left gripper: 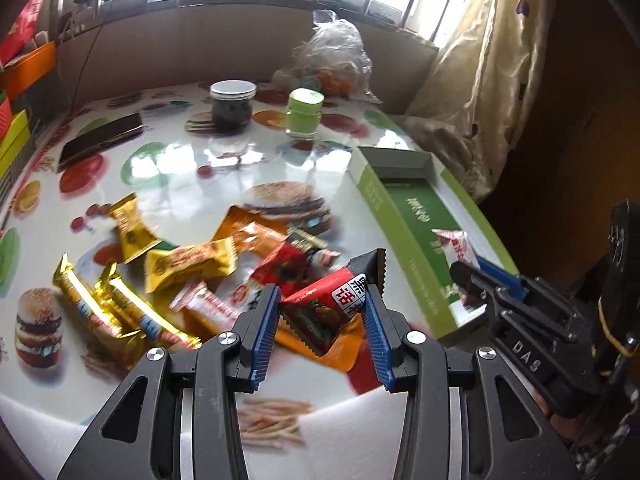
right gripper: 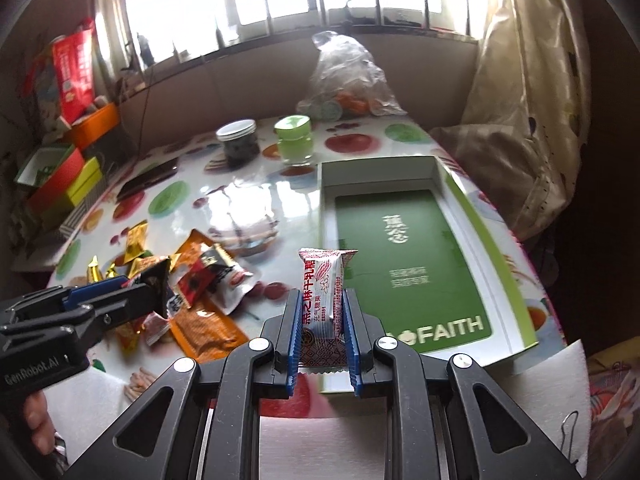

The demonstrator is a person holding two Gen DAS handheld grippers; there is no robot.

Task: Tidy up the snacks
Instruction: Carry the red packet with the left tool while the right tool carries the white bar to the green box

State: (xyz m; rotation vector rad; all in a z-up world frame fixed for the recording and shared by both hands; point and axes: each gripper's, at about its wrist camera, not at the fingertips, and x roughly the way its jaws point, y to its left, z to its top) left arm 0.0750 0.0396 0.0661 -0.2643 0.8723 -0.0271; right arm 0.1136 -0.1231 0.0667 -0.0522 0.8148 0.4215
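1. Right gripper [right gripper: 320,334] clamped on a white-and-red candy packet [right gripper: 325,300], held upright between the blue pads, poised over the near end of the green box [right gripper: 496,248] just ahead of the fingertips.
2. Left gripper [left gripper: 322,316] closed on a red-and-black snack packet [left gripper: 320,312] — lifted clear of the heap, tilted, one serrated end sticking up past the right-hand finger.
3. Box interior bare as far as visible: green printed floor, white inner walls, no packet lying inside. In the left wrist view the white packet shows above the box's near end, held by the right gripper, not yet released.
4. Remaining heap [left gripper: 168,280] ahead and to the left of the left gripper: several gold wrappers, an orange pouch, red-and-white pieces, overlapping on the table [left gripper: 224,168].
5. Judgement — early stage. Two items in hand, none deposited, most of the pile untouched.
6. Beyond both grippers, well apart: dark jar [left gripper: 233,106], green-lidded jar [left gripper: 304,114], clear plastic bag [left gripper: 332,56]. Not evidently part of the sorting.
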